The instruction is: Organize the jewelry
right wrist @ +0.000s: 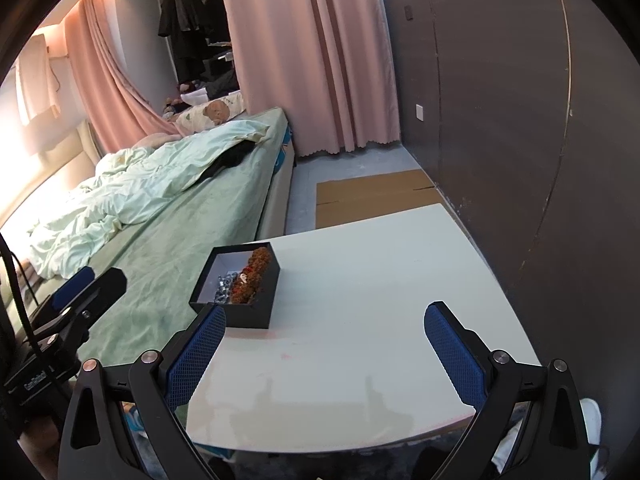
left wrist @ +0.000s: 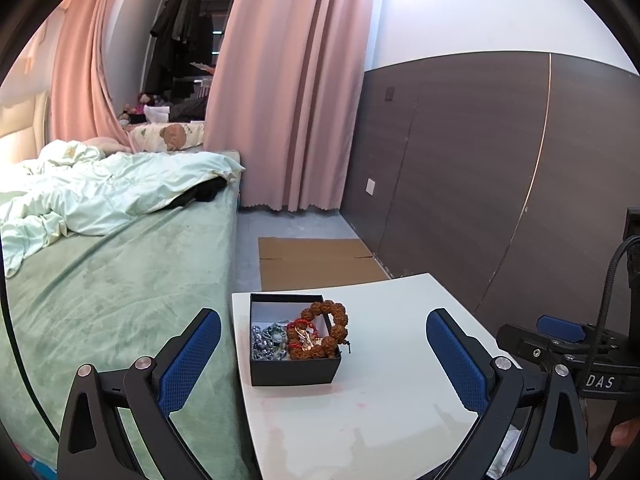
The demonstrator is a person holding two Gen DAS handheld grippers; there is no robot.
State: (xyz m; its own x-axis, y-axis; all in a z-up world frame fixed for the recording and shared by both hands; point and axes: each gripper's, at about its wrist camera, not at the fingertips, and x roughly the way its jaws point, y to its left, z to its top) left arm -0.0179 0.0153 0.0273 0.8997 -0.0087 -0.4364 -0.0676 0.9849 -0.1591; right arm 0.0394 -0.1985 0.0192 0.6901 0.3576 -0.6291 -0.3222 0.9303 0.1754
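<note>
two open tools, one full box

both tools hang back from the white worktop (left wrist: pixel 400 360) with nothing between their fingers: the left tool (left wrist: pixel 323 354) is spread wide, and so is the right tool (right wrist: pixel 325 350). neither touches anything.

the jewelry sits in a small black box (left wrist: pixel 294 370) at the worktop's corner nearest the bed (left wrist: pixel 120 288). inside, a brown beaded bracelet (left wrist: pixel 334 328) stands tilted against the box's right wall, its top loop rising above the rim. a red cord piece with a pale charm (left wrist: pixel 302 334) lies against it, and a heap of silver-grey beads (left wrist: pixel 266 340) fills the left side. from the right wrist view the same box (right wrist: pixel 256 304) lies just ahead of the right tool's left finger.

judging by this layout, the pieces look gathered already, so the step in hand is probably settling the bracelet flat or leaving the box alone. to do it well, come down from above on the raised loop, close gently on a single bead, and lay it down without dragging the red cord. the box looks light and near the edge; steadying its wall with the other tool would keep it from sliding toward the bed.
</note>
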